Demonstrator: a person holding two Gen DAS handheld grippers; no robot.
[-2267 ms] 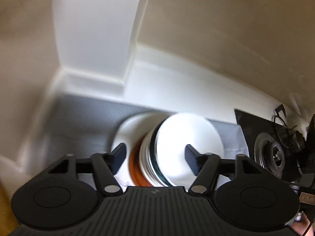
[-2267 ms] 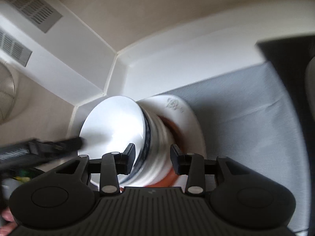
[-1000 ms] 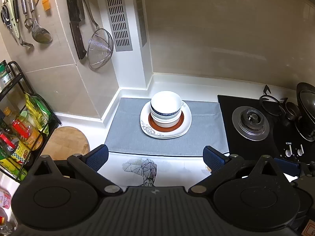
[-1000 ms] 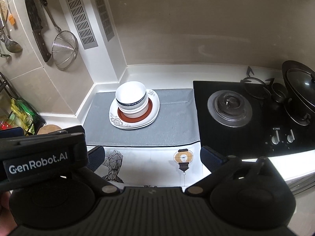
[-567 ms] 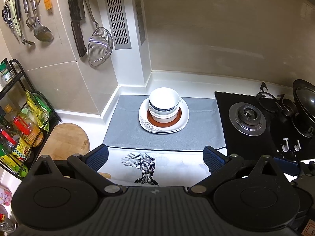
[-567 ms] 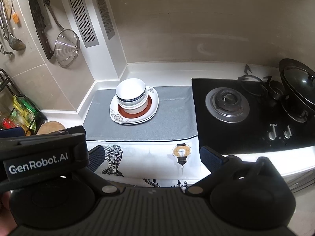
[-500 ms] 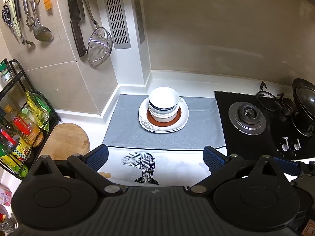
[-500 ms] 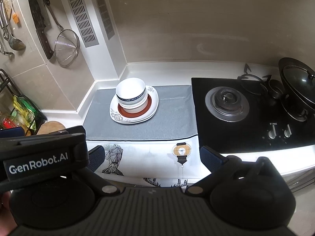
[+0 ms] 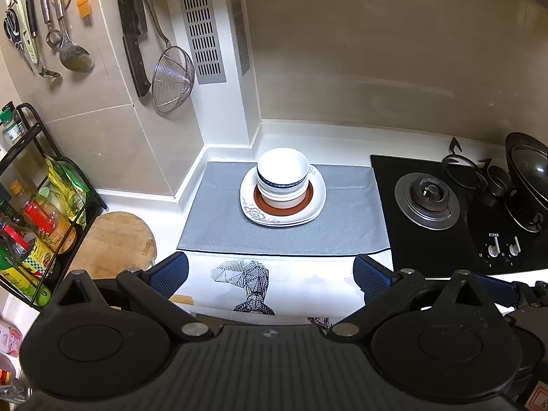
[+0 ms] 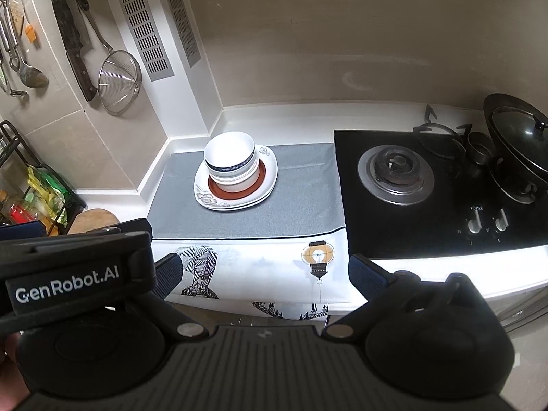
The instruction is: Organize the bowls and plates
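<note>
Crockery looks fully stacked: white plates (image 9: 251, 210) on the grey mat (image 9: 219, 222) beside the hob (image 9: 387, 185), bowls (image 9: 282, 174) nested on top. Your left gripper (image 9: 270, 270) and right gripper (image 10: 260, 274) hang well back, jaws wide, empty. Likely nothing remains but checking the stack sits steady.

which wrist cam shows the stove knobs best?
Right wrist: the stove knobs sit larger and clear of any gripper part. Left wrist shows them smaller, near the right edge, just above the gripper body.
</note>
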